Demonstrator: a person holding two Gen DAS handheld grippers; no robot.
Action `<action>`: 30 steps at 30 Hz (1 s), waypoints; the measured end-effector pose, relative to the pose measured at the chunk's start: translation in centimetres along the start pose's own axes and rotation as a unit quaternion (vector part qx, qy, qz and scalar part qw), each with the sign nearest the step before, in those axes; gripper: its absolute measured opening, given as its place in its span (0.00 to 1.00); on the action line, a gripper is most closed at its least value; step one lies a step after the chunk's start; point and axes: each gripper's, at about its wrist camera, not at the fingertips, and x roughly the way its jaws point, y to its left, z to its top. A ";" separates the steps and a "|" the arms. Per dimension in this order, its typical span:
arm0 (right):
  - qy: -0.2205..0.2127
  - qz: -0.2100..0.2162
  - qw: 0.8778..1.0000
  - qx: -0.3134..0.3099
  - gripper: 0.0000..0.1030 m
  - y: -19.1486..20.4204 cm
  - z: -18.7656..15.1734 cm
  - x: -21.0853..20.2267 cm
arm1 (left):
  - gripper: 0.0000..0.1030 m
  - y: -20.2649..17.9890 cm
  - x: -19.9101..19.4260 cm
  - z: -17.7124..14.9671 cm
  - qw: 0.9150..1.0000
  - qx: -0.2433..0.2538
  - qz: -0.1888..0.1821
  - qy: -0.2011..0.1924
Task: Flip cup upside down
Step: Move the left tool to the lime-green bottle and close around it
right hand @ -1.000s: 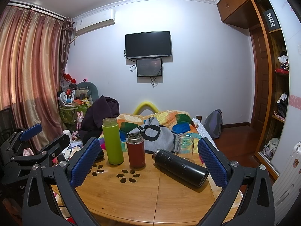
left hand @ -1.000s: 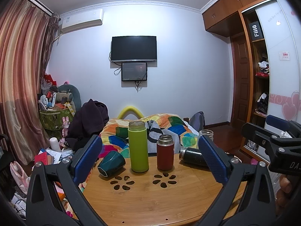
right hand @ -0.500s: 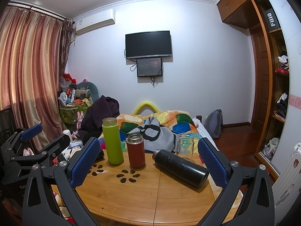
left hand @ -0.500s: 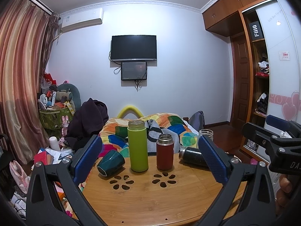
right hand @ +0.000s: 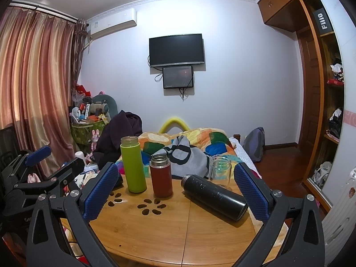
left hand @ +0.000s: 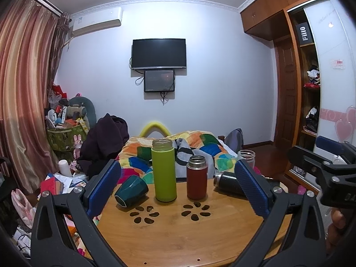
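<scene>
A dark green cup point(left hand: 130, 191) lies on its side at the left of the round wooden table point(left hand: 178, 240), mouth toward me. In the right wrist view it is almost hidden behind my right gripper's left finger. A green bottle point(left hand: 164, 171), a red flask point(left hand: 197, 180) and a clear glass jar point(right hand: 220, 173) stand upright. A black bottle point(right hand: 214, 197) lies on its side. My left gripper point(left hand: 178, 191) is open and empty, back from the cups. My right gripper point(right hand: 175, 192) is open and empty, above the near table.
Behind the table is a bed with a colourful quilt point(left hand: 200, 142) and dark clothes point(left hand: 104, 140). Clutter and a basket point(left hand: 64, 133) stand at the left by the curtain. A wardrobe point(left hand: 311, 89) is at the right.
</scene>
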 end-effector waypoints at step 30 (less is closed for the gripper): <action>0.116 -0.009 0.993 0.034 1.00 -4.8 -5.4 8.8 | 0.63 4.7 27.3 -3.7 0.976 -0.066 -0.019 0.206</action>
